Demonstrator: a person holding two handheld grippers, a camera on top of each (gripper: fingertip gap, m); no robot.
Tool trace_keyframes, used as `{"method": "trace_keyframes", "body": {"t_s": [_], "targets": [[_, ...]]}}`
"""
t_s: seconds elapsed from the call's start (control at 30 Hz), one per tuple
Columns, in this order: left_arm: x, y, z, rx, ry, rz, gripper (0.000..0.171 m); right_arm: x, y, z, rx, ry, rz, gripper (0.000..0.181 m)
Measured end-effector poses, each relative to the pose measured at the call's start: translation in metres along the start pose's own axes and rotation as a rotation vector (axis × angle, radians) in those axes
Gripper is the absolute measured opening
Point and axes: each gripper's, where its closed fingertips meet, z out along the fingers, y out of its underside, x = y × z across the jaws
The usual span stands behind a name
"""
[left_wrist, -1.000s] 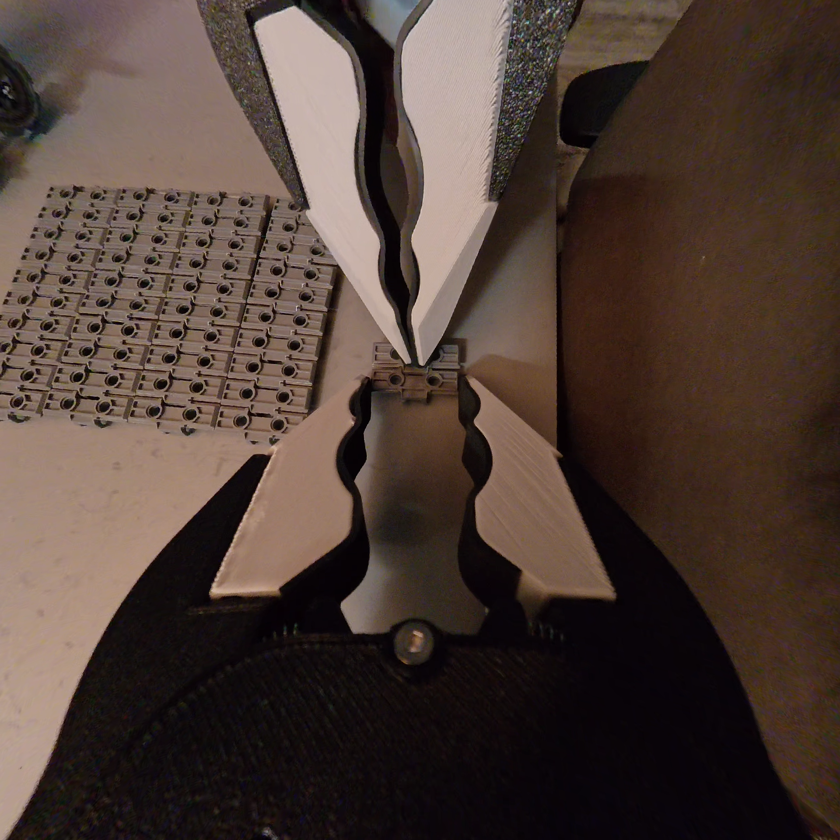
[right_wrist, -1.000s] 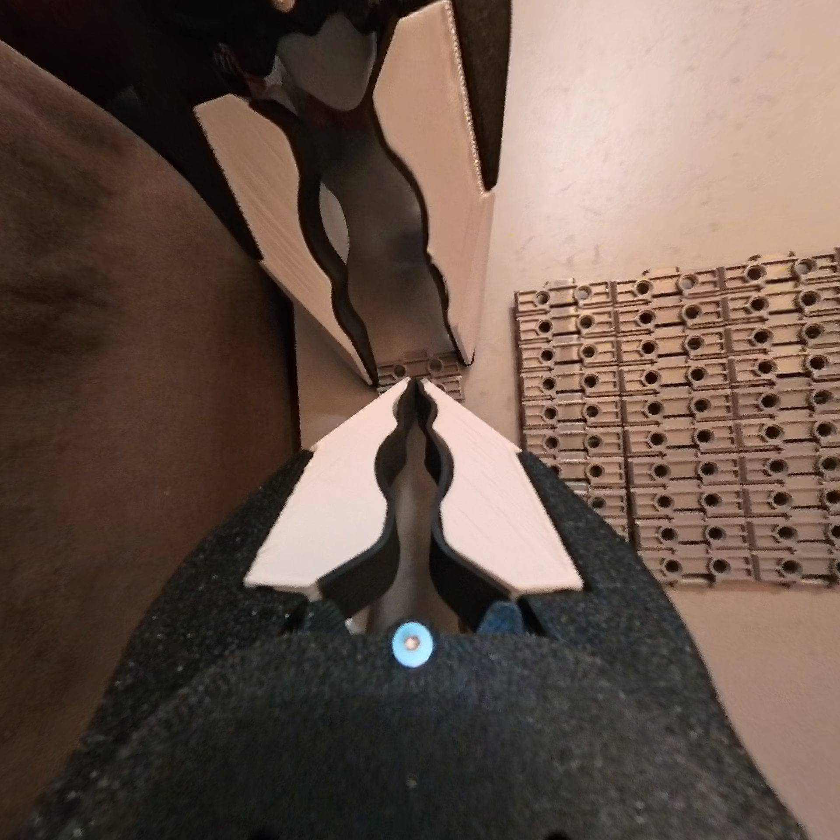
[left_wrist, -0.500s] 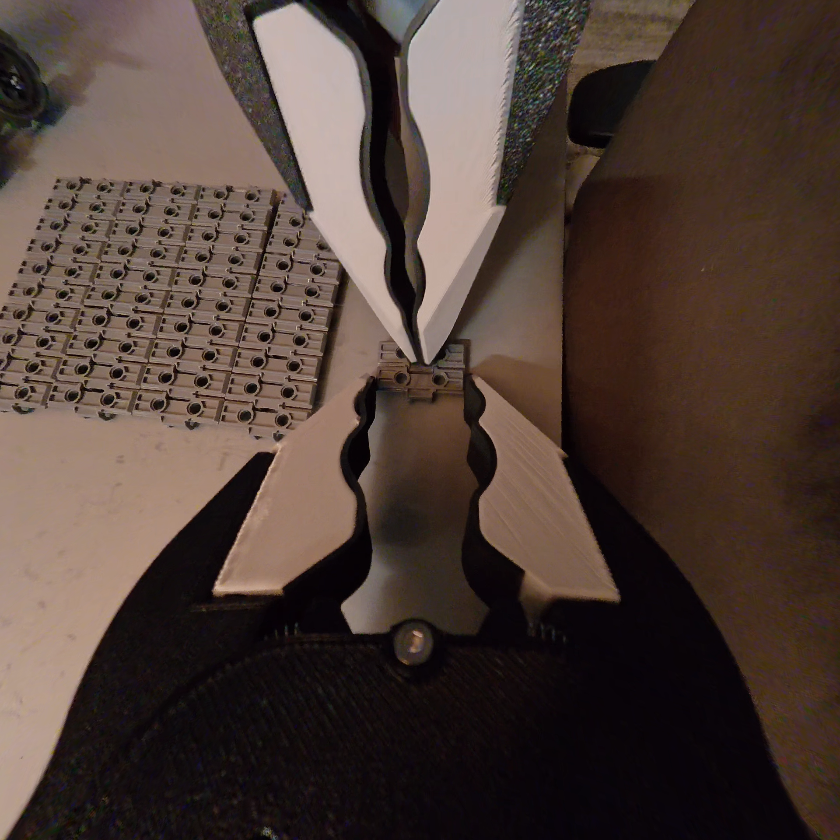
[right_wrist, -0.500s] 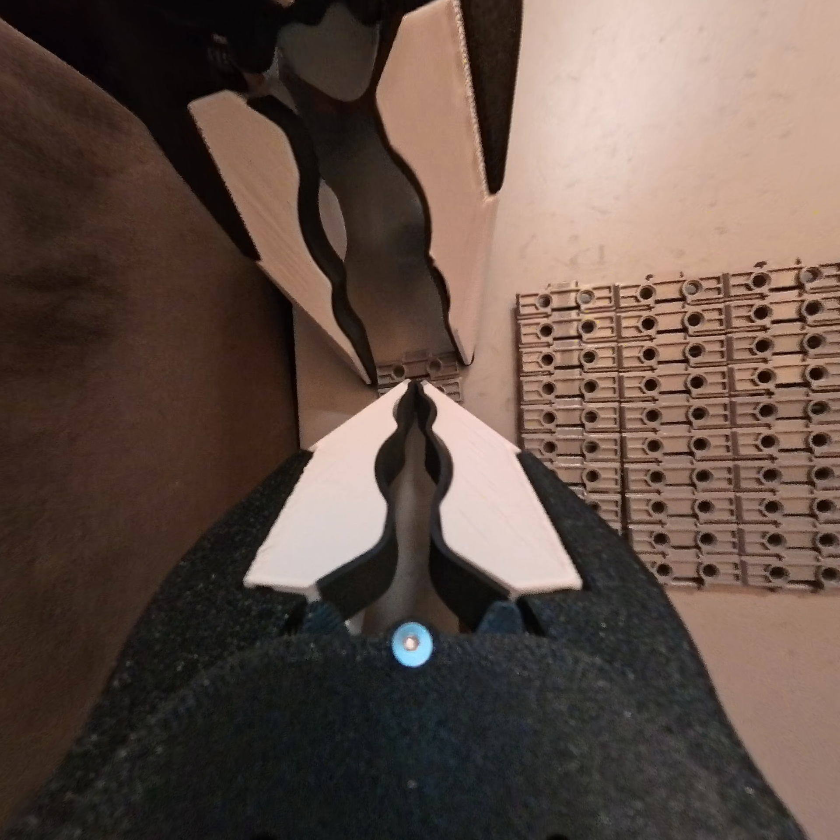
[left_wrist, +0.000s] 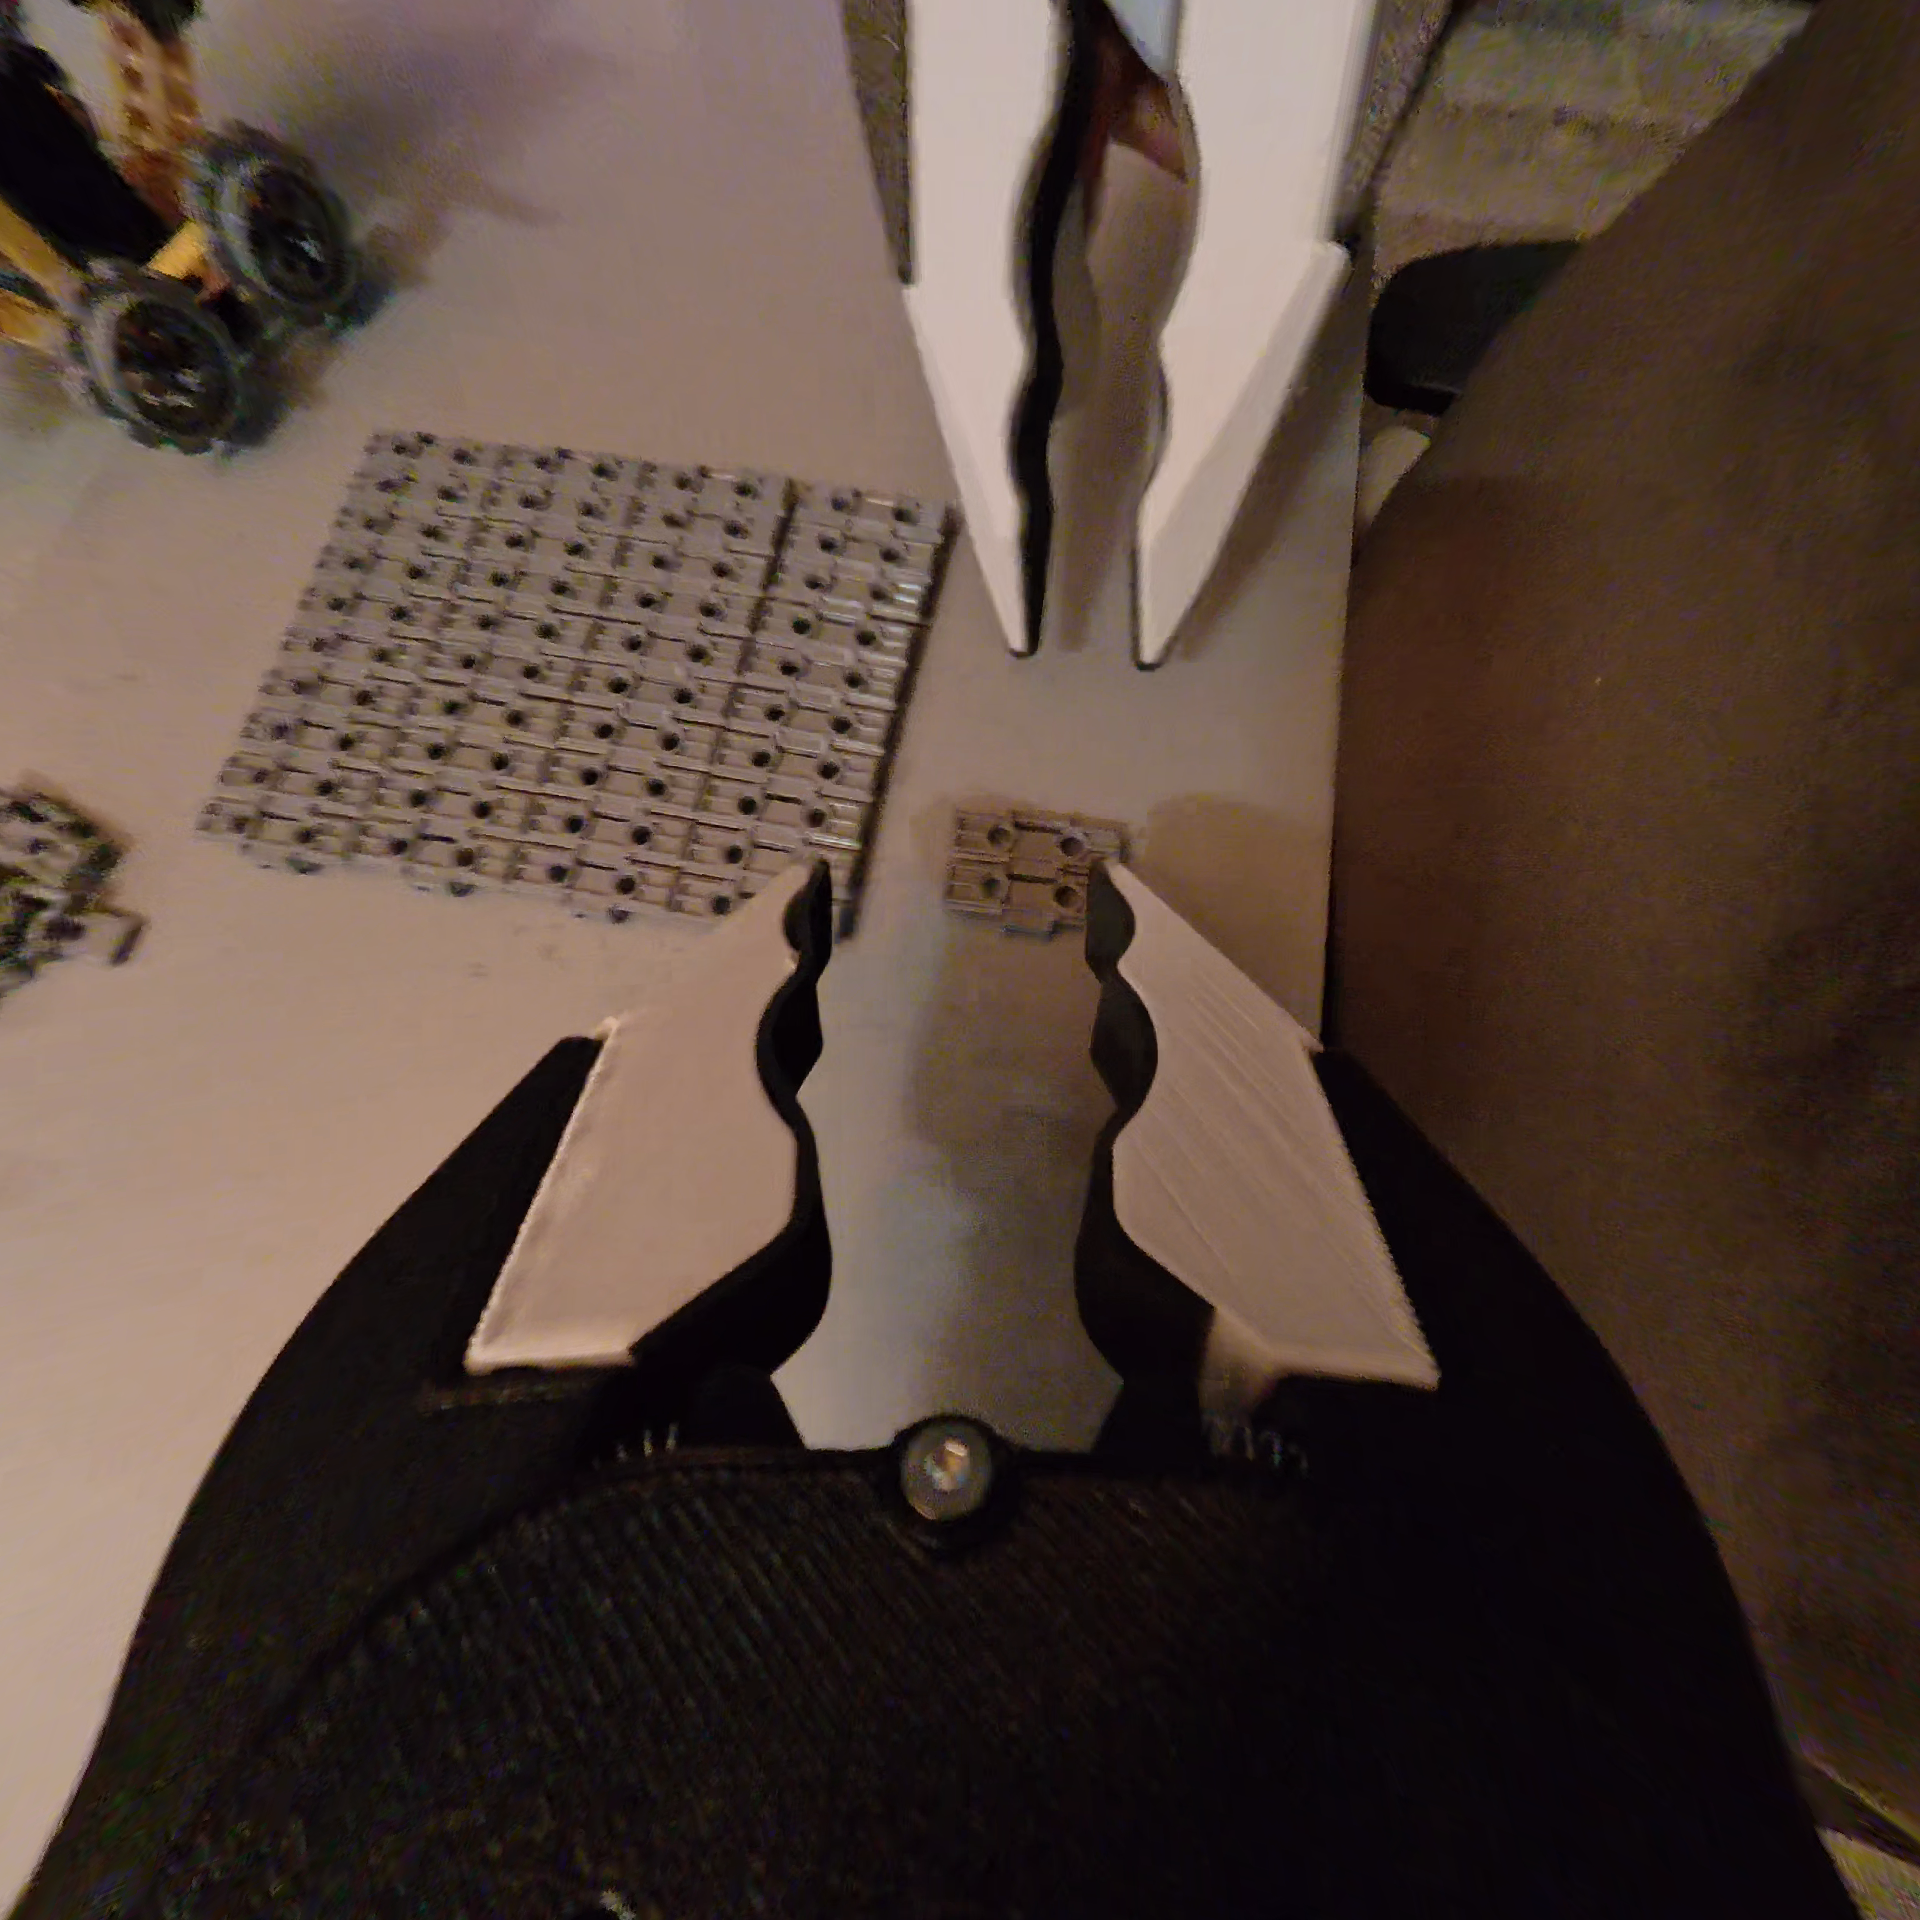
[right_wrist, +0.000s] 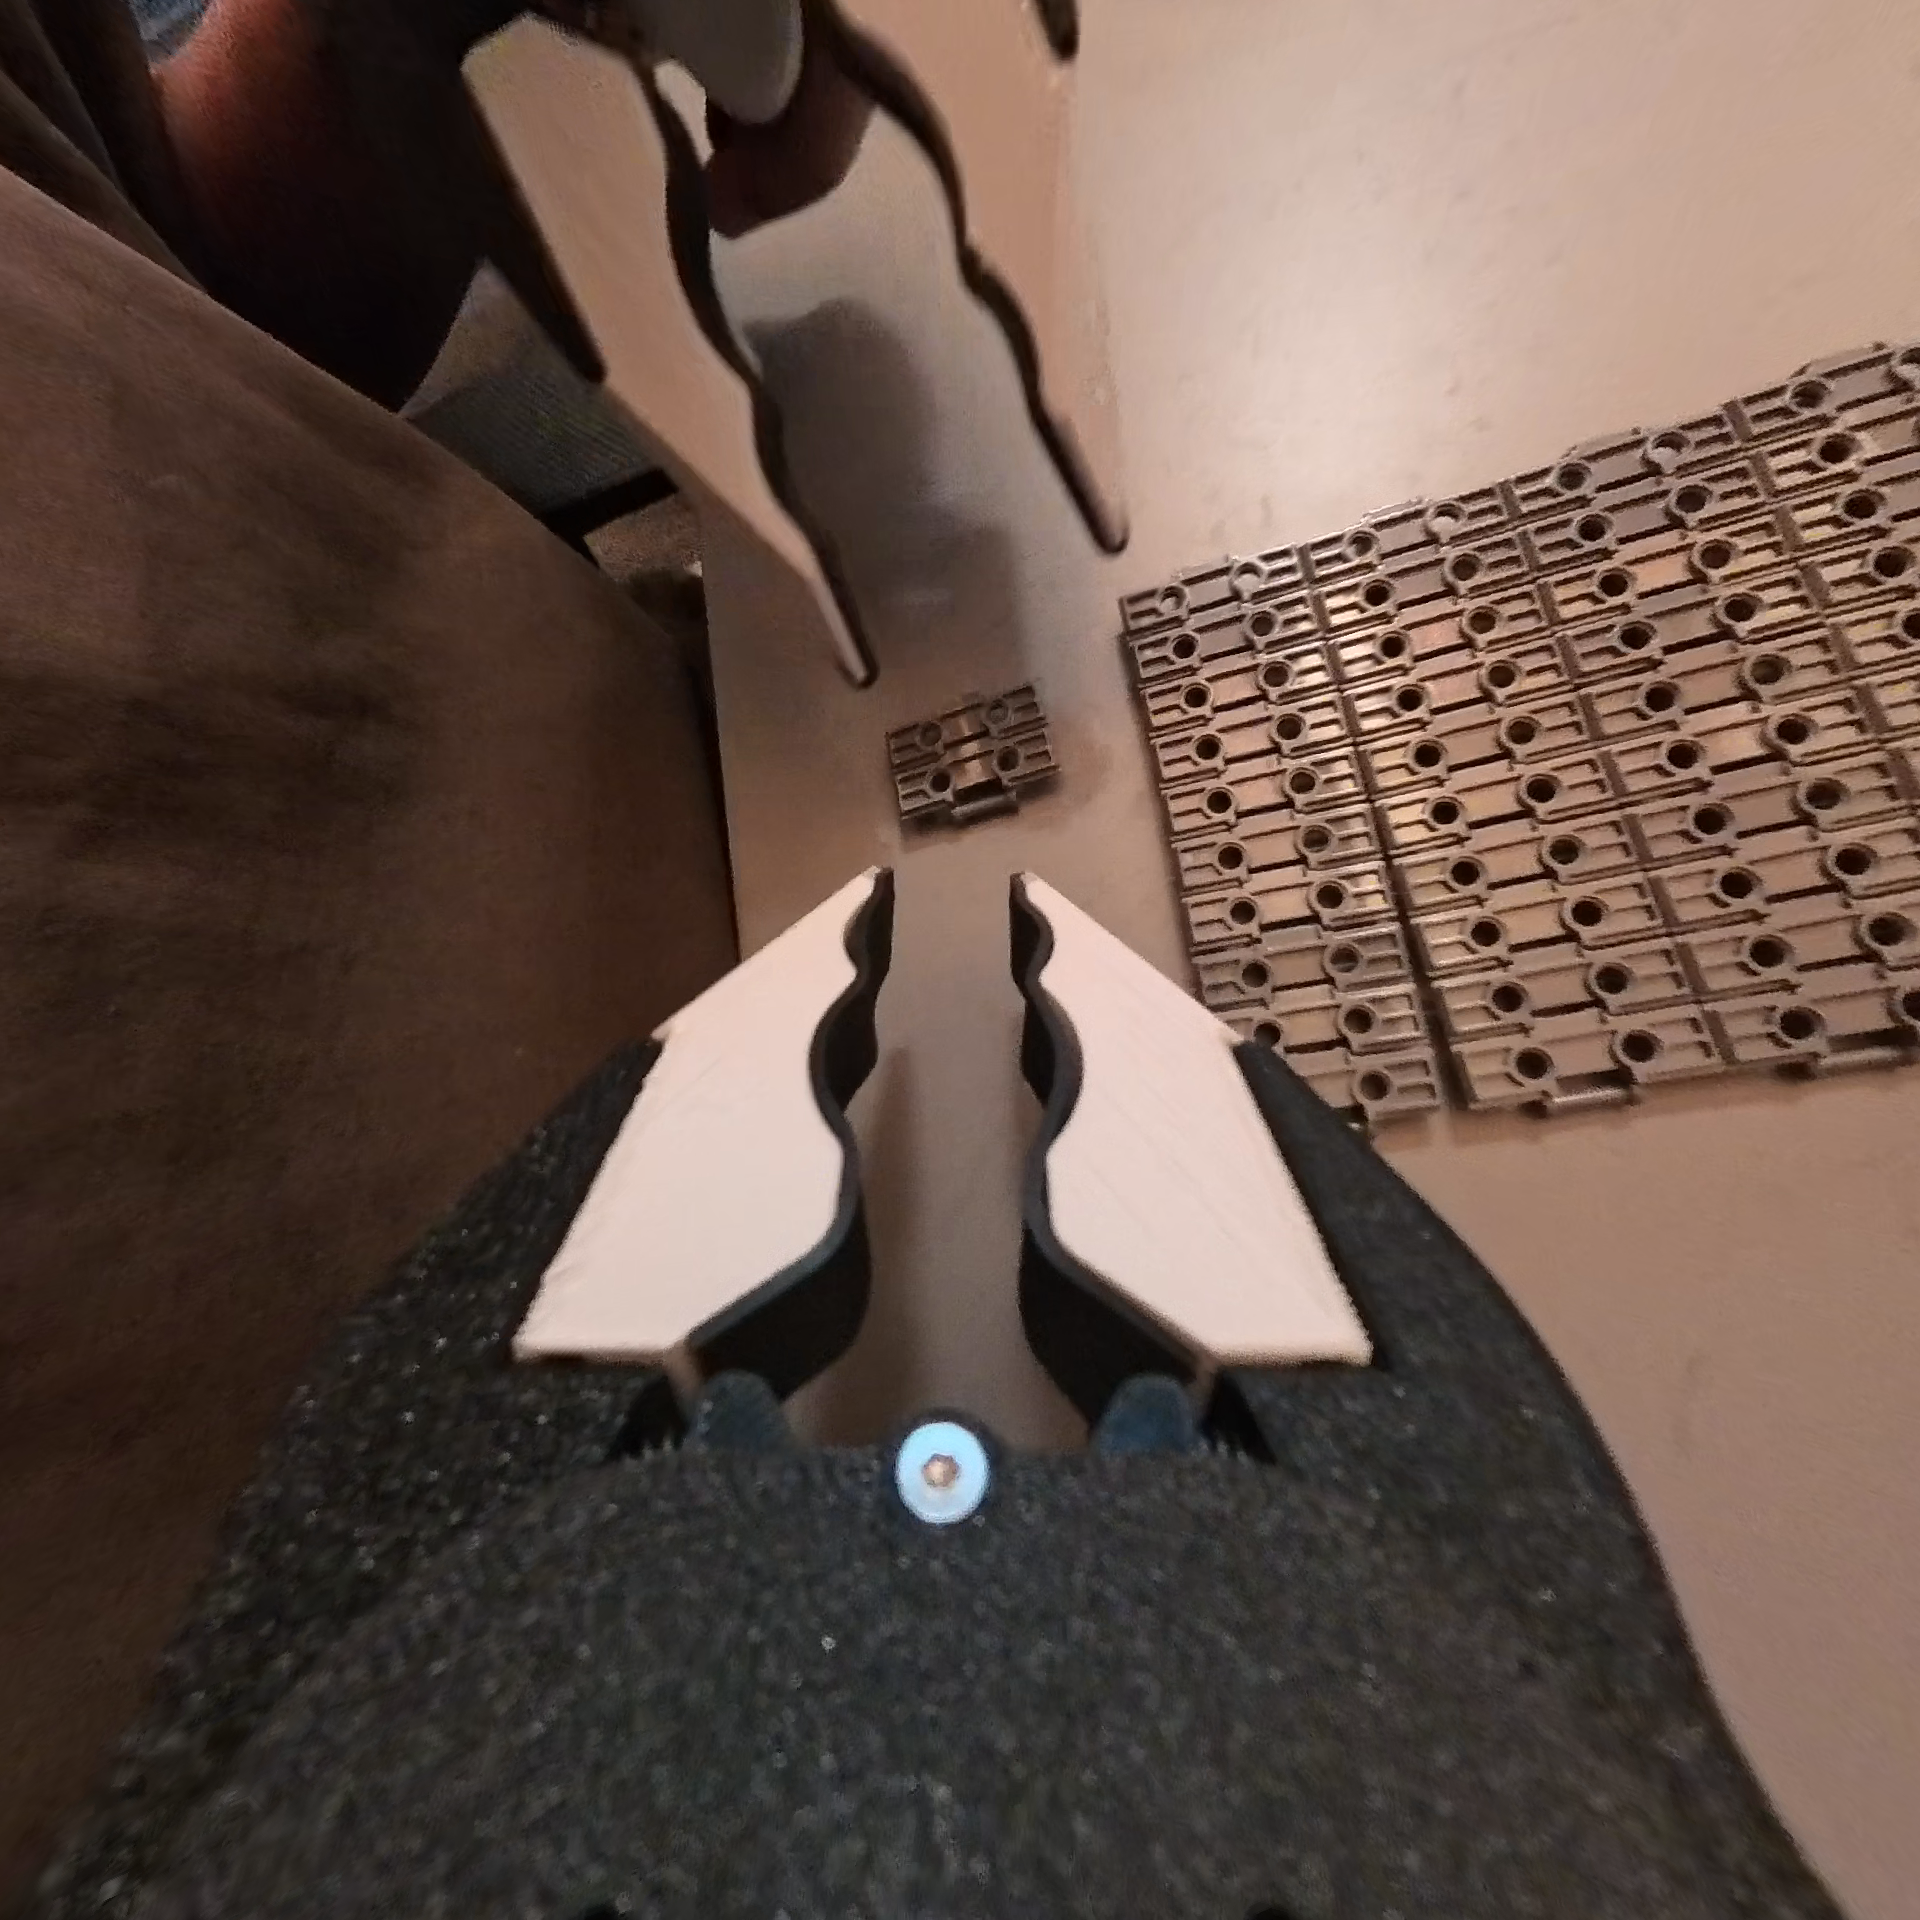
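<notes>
Item: small grey link piece (left_wrist: 1037, 871), flat on the pale table (left_wrist: 312, 1091), beside the large grey link mat (left_wrist: 582, 686). Left gripper (left_wrist: 956, 883): spread wide, empty, one tip overlapping the piece's edge. Right gripper (right_wrist: 951, 878): parted, empty, just short of it.

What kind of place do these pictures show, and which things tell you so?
Probably a hobby or home worktable. A large mat of grey building-block links lies flat on it, a small linked piece beside it, and a wheeled toy model at the far corner.
</notes>
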Motion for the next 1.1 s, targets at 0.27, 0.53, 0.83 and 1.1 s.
{"method": "trace_keyframes", "body": {"t_s": [0.27, 0.53, 0.83, 1.1], "targets": [[-0.137, 0.011, -0.032, 0.08, -0.38, -0.451, 0.037, -0.014, -0.012, -0.006, 0.082, -0.025, -0.021, 0.027], [-0.201, 0.029, 0.012, -0.131, -0.521, -0.363, 0.029, -0.006, -0.014, -0.012, 0.139, 0.033, -0.017, 0.028], [-0.203, 0.029, 0.018, -0.17, -0.544, -0.308, 0.014, 0.006, -0.01, -0.015, 0.161, 0.075, 0.0, 0.028], [-0.186, 0.027, -0.012, -0.098, -0.583, -0.273, 0.0, 0.014, -0.011, -0.016, 0.181, 0.118, 0.005, 0.03]]}}
